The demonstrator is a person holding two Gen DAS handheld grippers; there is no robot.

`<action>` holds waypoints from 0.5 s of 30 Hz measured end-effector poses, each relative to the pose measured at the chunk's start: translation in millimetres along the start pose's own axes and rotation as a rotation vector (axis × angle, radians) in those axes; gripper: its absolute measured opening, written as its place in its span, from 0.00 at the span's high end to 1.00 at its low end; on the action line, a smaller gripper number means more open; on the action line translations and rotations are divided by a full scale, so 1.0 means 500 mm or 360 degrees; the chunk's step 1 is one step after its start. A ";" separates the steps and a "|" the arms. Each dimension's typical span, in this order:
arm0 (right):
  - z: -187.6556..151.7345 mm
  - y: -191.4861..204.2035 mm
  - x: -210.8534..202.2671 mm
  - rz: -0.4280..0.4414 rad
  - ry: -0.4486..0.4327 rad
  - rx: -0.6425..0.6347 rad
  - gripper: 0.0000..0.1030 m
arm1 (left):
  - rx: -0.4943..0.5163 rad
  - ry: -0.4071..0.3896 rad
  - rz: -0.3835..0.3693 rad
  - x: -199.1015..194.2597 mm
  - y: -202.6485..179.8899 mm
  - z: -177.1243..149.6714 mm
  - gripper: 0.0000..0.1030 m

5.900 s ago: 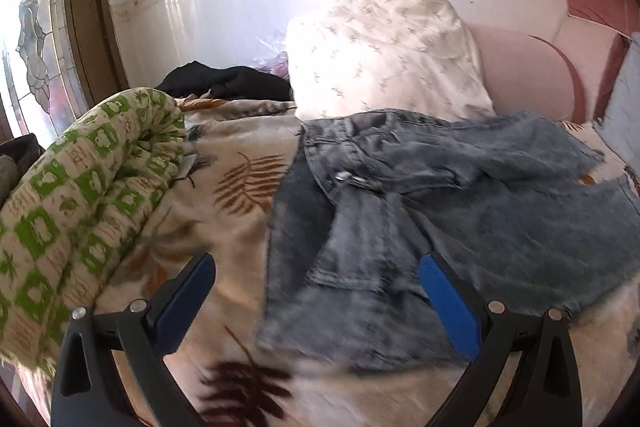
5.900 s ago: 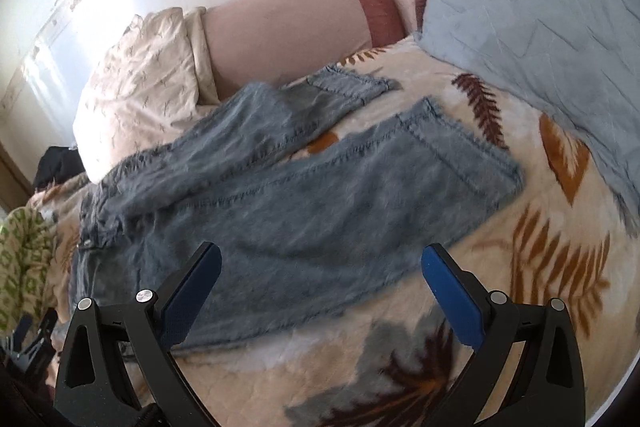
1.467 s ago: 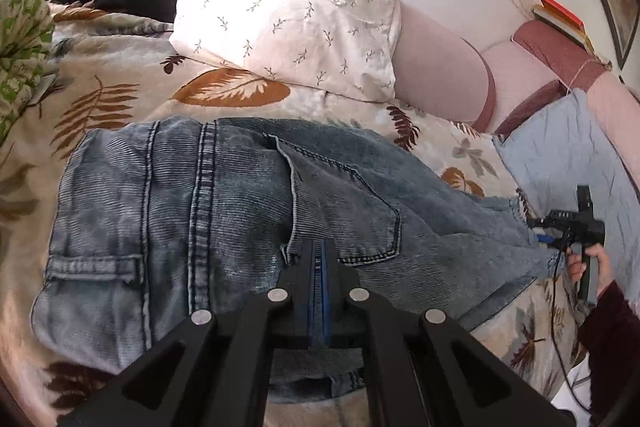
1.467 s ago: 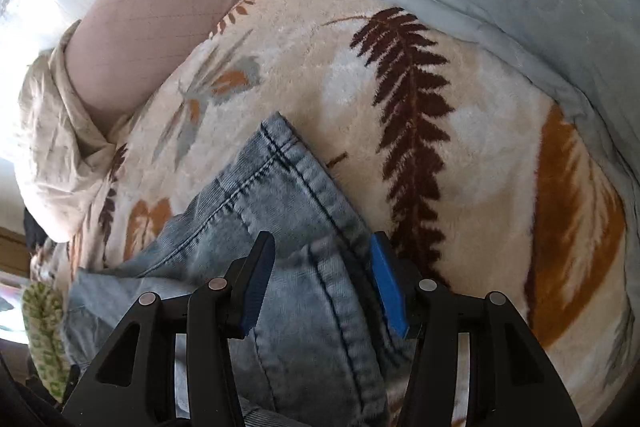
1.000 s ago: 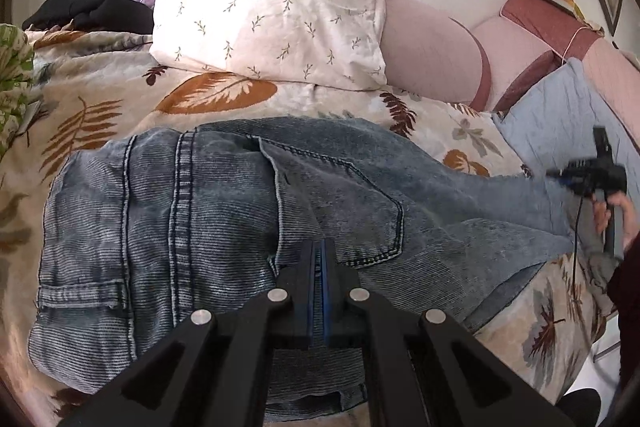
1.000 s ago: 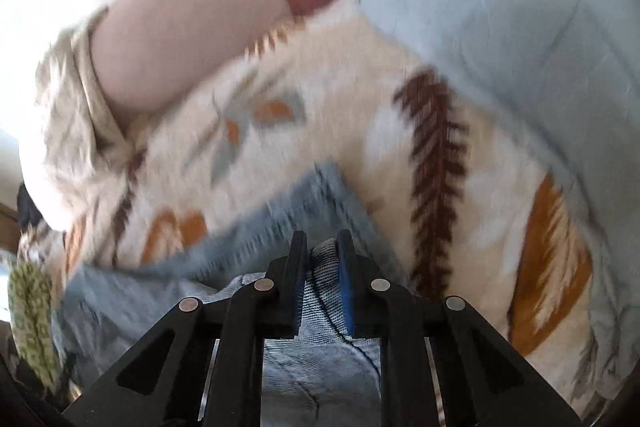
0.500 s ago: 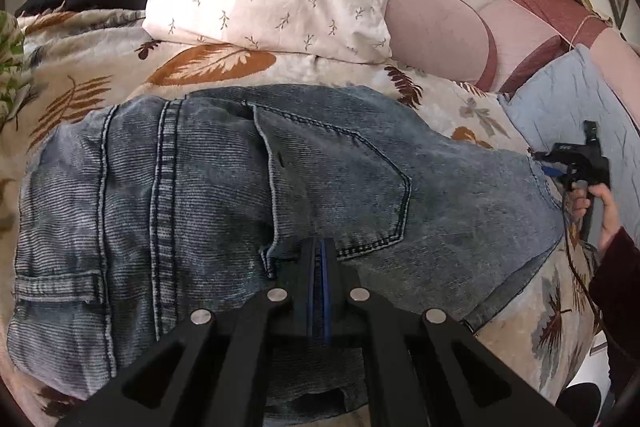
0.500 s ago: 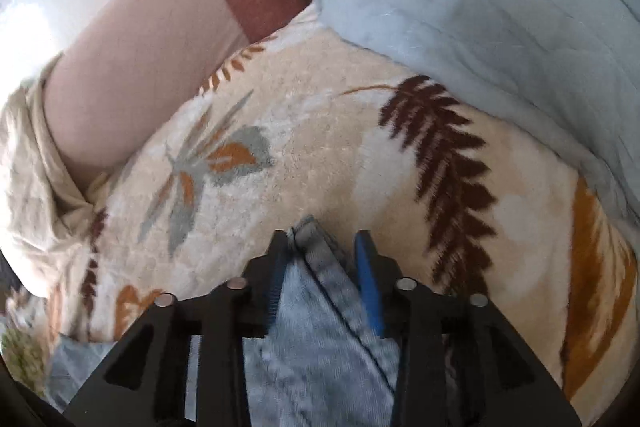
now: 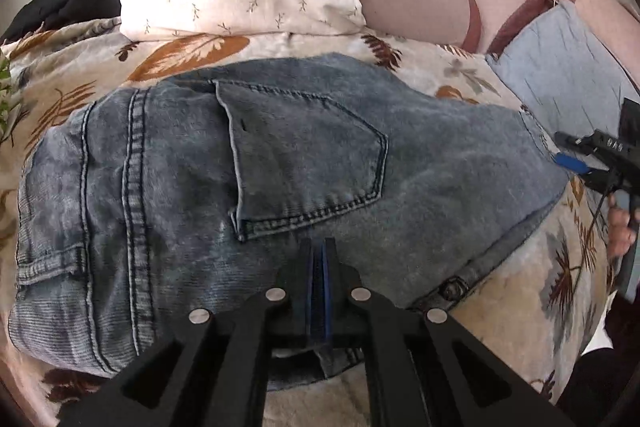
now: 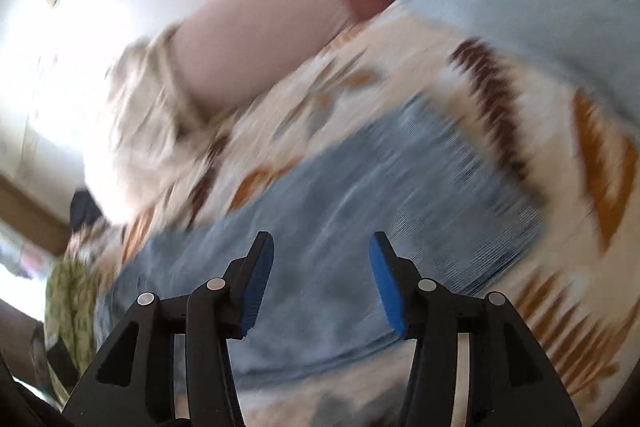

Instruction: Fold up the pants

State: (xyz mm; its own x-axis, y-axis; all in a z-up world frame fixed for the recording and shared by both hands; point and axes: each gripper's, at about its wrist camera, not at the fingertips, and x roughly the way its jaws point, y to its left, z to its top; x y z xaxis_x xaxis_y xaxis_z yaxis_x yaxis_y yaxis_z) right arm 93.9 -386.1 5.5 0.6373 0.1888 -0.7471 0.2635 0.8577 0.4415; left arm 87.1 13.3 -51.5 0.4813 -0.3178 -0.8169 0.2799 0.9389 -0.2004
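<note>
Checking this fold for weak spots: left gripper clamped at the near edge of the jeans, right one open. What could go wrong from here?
1. The left gripper is shut on the jeans; pulling away before opening could drag the fold out of line.
2. The right gripper is open and its view is motion-blurred; a fast move low over the denim might snag the hem.
3. The blanket looks plush, so the folded layers may creep.
</note>
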 end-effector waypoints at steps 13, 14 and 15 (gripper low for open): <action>-0.175 0.197 0.145 -0.0366 0.0515 -0.0591 0.52 | 0.0045 0.0122 -0.0131 -0.014 0.000 -0.025 0.95; -0.178 0.197 0.145 -0.0368 0.0530 -0.0593 0.52 | 0.0040 0.0137 -0.0147 -0.015 0.001 -0.028 0.95; -0.185 0.193 0.144 -0.0372 0.0552 -0.0599 0.52 | 0.0044 0.0151 -0.0164 -0.018 0.002 -0.033 0.95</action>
State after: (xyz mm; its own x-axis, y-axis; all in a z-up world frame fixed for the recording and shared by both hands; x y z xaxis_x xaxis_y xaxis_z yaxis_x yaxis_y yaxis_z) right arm 98.3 -245.5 -51.8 0.3008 0.0652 -0.9514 0.0521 0.9950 0.0847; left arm 69.7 19.4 -53.3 0.3685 -0.3975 -0.8404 0.3474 0.8974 -0.2721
